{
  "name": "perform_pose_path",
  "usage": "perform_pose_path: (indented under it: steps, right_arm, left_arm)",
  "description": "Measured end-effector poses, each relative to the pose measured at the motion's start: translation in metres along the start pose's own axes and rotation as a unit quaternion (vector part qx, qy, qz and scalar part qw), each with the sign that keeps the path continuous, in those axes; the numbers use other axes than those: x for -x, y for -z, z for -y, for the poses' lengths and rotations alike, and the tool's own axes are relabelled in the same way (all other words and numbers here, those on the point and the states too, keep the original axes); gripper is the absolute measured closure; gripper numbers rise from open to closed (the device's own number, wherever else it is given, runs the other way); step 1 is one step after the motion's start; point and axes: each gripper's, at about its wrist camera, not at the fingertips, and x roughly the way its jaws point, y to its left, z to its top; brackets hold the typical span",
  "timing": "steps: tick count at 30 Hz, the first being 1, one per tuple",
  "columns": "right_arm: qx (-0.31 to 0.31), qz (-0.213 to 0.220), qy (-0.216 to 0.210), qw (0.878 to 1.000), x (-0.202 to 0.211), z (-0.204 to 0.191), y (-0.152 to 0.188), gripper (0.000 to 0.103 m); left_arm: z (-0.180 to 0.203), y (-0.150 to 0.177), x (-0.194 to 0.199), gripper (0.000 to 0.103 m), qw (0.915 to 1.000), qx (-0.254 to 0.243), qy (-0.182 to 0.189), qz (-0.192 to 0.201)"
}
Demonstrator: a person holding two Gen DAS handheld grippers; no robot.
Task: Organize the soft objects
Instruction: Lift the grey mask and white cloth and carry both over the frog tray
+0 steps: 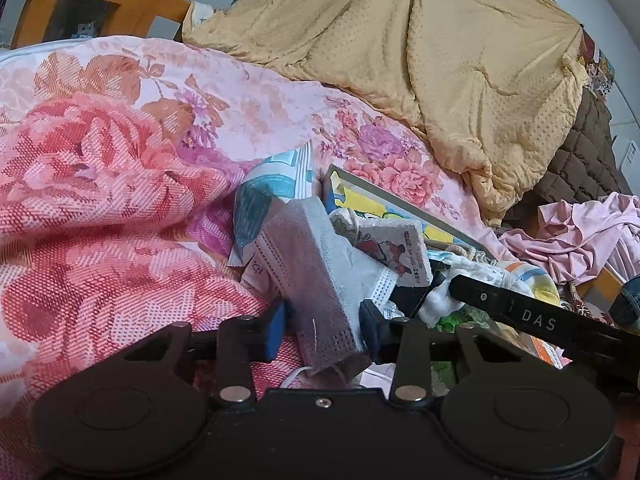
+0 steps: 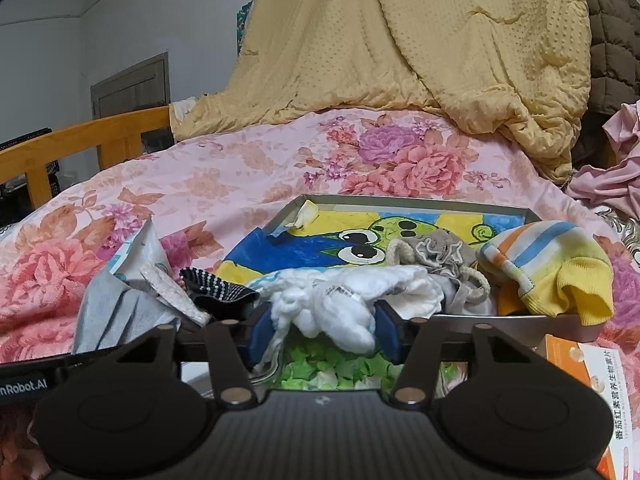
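Soft objects lie heaped on a flowered pink quilt (image 2: 248,168) and in a metal tray (image 2: 516,322) with a cartoon-painted bottom. At the left, the left gripper (image 1: 326,330) is clenched on a folded grey face mask (image 1: 320,264), its blue pads pressing both sides; a small printed sponge (image 1: 400,252) lies just beside it. At the middle, the right gripper (image 2: 318,330) grasps a fluffy white cloth (image 2: 340,304) that hangs over the tray's near rim, above green paper stars (image 2: 332,368). Right of that, inside the tray, rest a grey drawstring pouch (image 2: 436,254) and a striped yellow sock (image 2: 548,268). A tan blanket (image 2: 420,40) is piled behind.
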Motion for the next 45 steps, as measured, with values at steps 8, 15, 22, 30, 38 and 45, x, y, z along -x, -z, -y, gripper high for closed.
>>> perform_pose_path:
  steps: [8,15,22,30,38,45]
  right_arm:
    - [-0.027,0.014,-0.020,0.999,0.006,0.004,0.000,0.077]
    - [-0.030,0.021,-0.026,0.999,0.020,0.001,-0.004,0.083]
    - [-0.040,0.037,-0.025,0.998,0.052,0.004,-0.014,0.083]
    - [-0.066,0.038,-0.025,0.997,0.091,0.016,-0.014,0.083]
    - [-0.044,0.051,-0.014,0.998,0.115,0.009,-0.014,0.083]
    - [-0.016,0.083,-0.008,0.996,0.142,-0.006,-0.013,0.083]
  left_arm:
    - [0.004,0.001,0.004,0.084,0.9999,-0.011,0.001,0.009]
    - [0.019,-0.001,0.014,0.089,0.9995,-0.027,0.009,0.014]
    - [0.043,-0.002,0.031,0.089,0.9991,-0.037,0.019,0.014]
    - [0.064,-0.007,0.062,0.089,0.9982,-0.040,0.035,0.026]
    - [0.070,-0.002,0.089,0.089,0.9982,-0.040,0.035,0.028]
    - [0.072,-0.001,0.108,0.089,0.9980,-0.043,0.033,0.033]
